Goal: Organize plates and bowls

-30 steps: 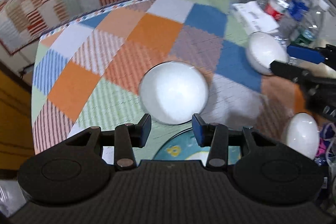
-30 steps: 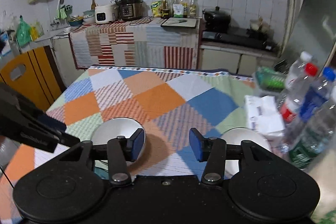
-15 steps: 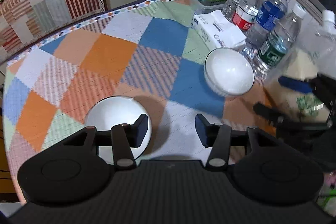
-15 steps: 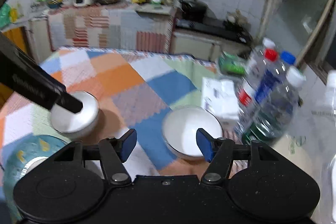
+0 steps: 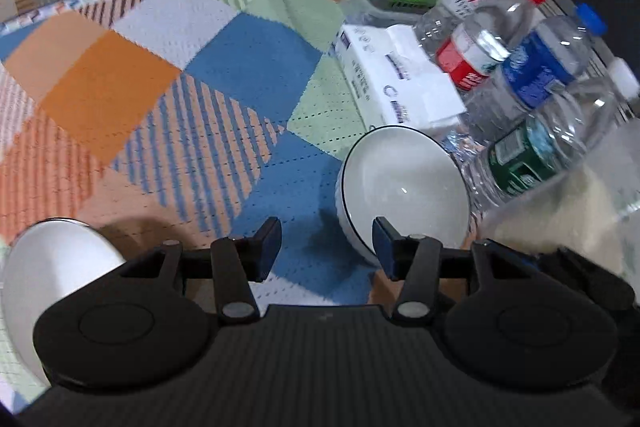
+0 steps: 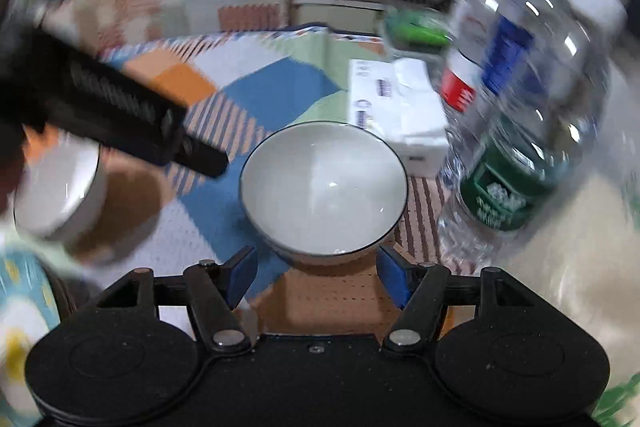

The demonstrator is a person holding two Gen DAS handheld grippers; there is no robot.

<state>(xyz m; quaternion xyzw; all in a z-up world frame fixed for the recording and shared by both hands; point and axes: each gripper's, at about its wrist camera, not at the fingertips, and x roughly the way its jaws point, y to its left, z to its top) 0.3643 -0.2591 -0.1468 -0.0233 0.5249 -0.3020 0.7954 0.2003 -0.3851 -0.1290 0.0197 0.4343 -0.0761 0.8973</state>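
Right gripper point(image 6: 316, 275): jaws opening, empty, just before white bowl point(image 6: 324, 187).
Left gripper point(image 5: 326, 247): open, empty.
Second bowl point(image 5: 52, 283): apart, left.
Progress: bowls not yet stacked.

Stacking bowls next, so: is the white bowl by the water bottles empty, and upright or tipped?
Empty and upright. The white bowl sits rim-up on the tablecloth, its inside bare and glossy in both views.

Both claws point(image 5: 326, 247) point(image 6: 316, 277) open, empty.
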